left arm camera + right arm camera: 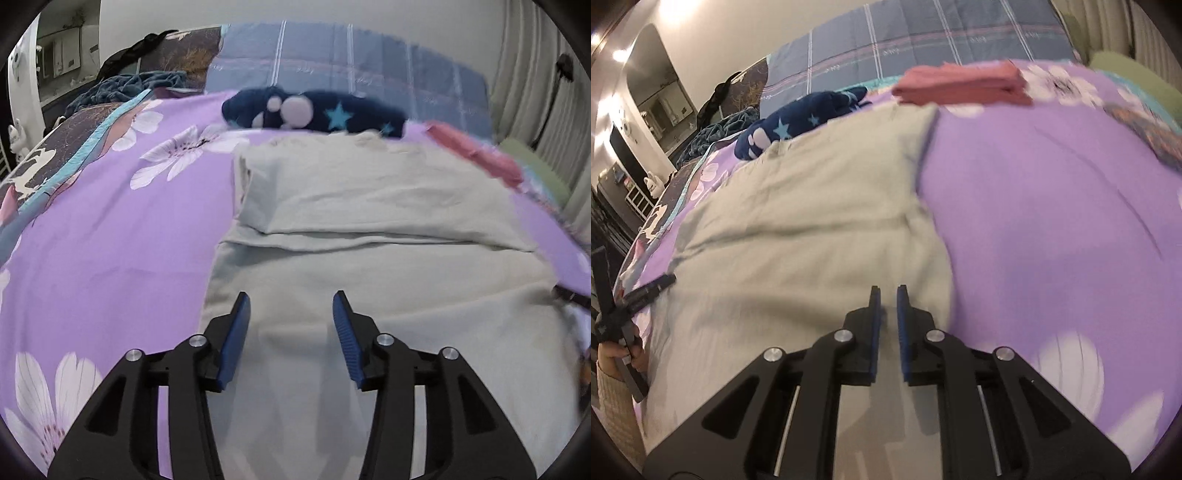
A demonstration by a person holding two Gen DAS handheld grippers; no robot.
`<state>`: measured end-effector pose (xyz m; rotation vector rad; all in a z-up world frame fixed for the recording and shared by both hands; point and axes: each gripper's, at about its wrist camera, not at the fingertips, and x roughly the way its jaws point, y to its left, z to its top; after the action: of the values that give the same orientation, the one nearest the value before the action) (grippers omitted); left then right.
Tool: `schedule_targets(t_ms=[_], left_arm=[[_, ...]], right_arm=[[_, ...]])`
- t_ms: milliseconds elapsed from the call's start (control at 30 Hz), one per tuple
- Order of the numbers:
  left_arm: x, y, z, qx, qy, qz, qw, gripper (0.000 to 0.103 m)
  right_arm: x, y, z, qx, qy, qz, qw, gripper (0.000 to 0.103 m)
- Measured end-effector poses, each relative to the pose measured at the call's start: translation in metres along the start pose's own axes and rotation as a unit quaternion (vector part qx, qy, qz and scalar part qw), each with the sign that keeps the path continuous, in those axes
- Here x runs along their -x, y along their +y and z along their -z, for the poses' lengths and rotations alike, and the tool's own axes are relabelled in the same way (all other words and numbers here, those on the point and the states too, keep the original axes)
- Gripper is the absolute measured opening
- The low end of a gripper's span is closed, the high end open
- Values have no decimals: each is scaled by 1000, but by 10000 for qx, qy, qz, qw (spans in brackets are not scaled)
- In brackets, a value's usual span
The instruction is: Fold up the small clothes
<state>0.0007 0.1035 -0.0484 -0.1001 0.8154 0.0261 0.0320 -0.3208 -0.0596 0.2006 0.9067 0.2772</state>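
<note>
On the purple flower-print bed sheet (110, 240) lay the pale grey-green fleece garment (369, 206), its far part folded over. Left tongs (291, 306) hovered released above it; right tongs (888, 295), nearly clenched with a narrow gap, gripped nothing visible.

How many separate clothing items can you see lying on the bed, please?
3: a beige garment under the grippers, a navy star-print piece beyond it, and a folded pink one at far right. Others may be hidden.
</note>
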Motion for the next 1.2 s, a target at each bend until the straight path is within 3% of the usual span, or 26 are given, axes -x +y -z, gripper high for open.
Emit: schedule_targets(t_ms=[67, 133, 167, 267, 400, 500, 700, 900, 1067, 1200], left_arm=[[12, -4, 9, -177, 42, -10, 9998, 52], [25, -3, 22, -340, 96, -133, 9993, 70], [30, -1, 28, -367, 96, -195, 9991, 70], [45, 13, 47, -244, 211, -185, 9993, 71], [56, 35, 75, 92, 555, 129, 9983, 70], [65, 41, 94, 80, 685, 331, 9971, 70], [91, 52, 124, 142, 699, 1010, 9923, 70], [113, 49, 145, 111, 861, 1599, 9833, 61], [113, 31, 148, -220, 919, 1775, 9796, 61], [95, 26, 135, -148, 862, 2057, 9747, 61]], right_arm=[[18, -4, 12, -63, -38, -60, 10000, 9], [37, -9, 26, -87, -36, -74, 9999, 10], [46, -12, 34, -68, -23, -36, 10000, 10], [60, -19, 52, -142, 61, -51, 9999, 12], [70, -26, 81, -335, 199, -166, 9991, 12], [78, -28, 100, -442, 220, -252, 9985, 15], [99, -39, 128, -638, 313, -514, 9961, 15], [122, -50, 156, -839, 393, -908, 9915, 22], [117, -56, 159, -1039, 443, -1322, 9848, 26], [93, -59, 139, -1115, 527, -1771, 9764, 28]])
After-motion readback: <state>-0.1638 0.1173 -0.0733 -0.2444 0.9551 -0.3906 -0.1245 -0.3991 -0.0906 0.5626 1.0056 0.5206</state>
